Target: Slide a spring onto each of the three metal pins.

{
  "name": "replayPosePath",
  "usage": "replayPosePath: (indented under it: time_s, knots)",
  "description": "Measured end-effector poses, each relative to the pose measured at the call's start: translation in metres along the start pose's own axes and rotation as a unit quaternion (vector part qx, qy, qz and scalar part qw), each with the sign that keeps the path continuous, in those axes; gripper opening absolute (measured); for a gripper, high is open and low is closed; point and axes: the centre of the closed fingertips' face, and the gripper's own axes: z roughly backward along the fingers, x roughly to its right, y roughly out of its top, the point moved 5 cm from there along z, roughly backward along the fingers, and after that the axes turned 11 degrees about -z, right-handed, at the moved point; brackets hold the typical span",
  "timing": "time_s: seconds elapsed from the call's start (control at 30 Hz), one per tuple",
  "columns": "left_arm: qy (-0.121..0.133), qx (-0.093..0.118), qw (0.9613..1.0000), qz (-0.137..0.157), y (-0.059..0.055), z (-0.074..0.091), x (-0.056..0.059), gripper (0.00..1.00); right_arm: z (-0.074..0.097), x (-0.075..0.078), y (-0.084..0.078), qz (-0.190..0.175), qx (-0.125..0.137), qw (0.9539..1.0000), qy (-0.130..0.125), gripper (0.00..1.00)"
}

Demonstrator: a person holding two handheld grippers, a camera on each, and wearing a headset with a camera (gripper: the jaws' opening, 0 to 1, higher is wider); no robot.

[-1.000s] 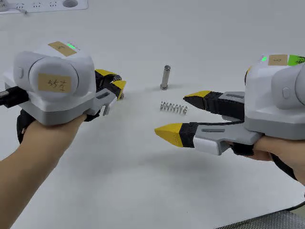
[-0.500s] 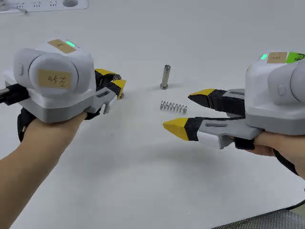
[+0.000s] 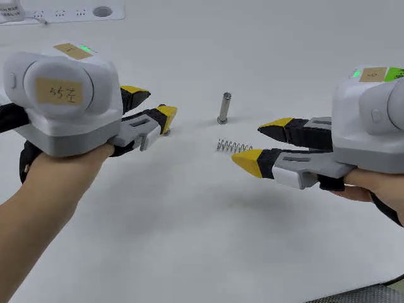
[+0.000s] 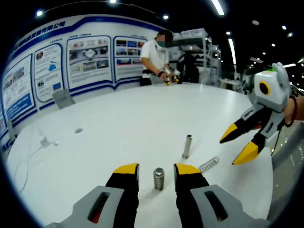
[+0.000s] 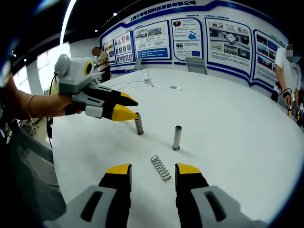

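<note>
A short metal pin wearing a spring (image 4: 158, 178) stands between the jaws of my left gripper (image 4: 156, 170), which is open and clear of it on both sides. It shows again as the sprung pin (image 5: 138, 123) just under the left gripper (image 5: 121, 107). A bare metal pin (image 3: 224, 108) stands upright mid-table. A loose spring (image 3: 232, 147) lies flat just in front of that pin. My right gripper (image 3: 260, 142) is open, its tips just right of the spring. In the right gripper view the spring (image 5: 161, 168) lies between the tips of the right gripper (image 5: 153, 169).
The white table (image 3: 189, 240) is bare in front of both hands. A white power strip (image 3: 69, 11) lies at the far left edge. People stand at the table's far side (image 4: 156, 57), well away.
The right gripper's jaws have narrowed and its lower tip has come closer to the loose spring. The left gripper has stayed near the sprung pin.
</note>
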Motion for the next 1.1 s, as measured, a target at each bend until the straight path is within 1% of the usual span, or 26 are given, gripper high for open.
replayPosePath:
  time_s: [0.07,0.13,0.27,0.43,0.5,0.53,0.67,0.9,1.1]
  knots:
    - [-0.002,0.005,1.0000,0.007,0.002,0.003,-0.001,0.34,-0.002,0.002,0.000,0.005,-0.007,1.0000,-0.001,0.33]
    - [-0.002,0.008,0.9999,0.011,0.003,0.007,-0.002,0.37,-0.004,0.004,0.000,0.003,-0.013,0.9999,-0.001,0.31]
    - [-0.003,0.012,0.9999,0.012,0.006,0.013,-0.002,0.43,-0.007,0.006,0.000,0.014,-0.026,0.9996,-0.001,0.30]
    - [-0.006,0.015,0.9998,0.011,0.009,0.022,-0.001,0.52,-0.012,0.008,0.000,0.022,-0.040,0.9989,0.005,0.27]
    - [-0.008,0.016,0.9998,0.011,0.009,0.025,0.000,0.55,-0.014,0.008,-0.001,0.032,-0.048,0.9983,0.006,0.25]
    - [-0.008,0.015,0.9998,0.011,0.009,0.025,0.001,0.57,-0.015,0.009,-0.002,0.037,-0.055,0.9977,0.006,0.25]
    - [-0.009,0.012,0.9998,0.011,0.009,0.031,0.003,0.63,-0.018,0.010,-0.005,0.050,-0.067,0.9964,0.012,0.23]
    - [-0.002,0.017,0.9997,0.015,0.009,0.045,0.007,0.74,-0.022,0.013,-0.010,0.074,-0.091,0.9930,0.014,0.20]
    - [0.008,0.012,0.9998,0.011,0.006,0.052,0.007,0.82,-0.025,0.015,-0.015,0.086,-0.107,0.9904,0.017,0.18]
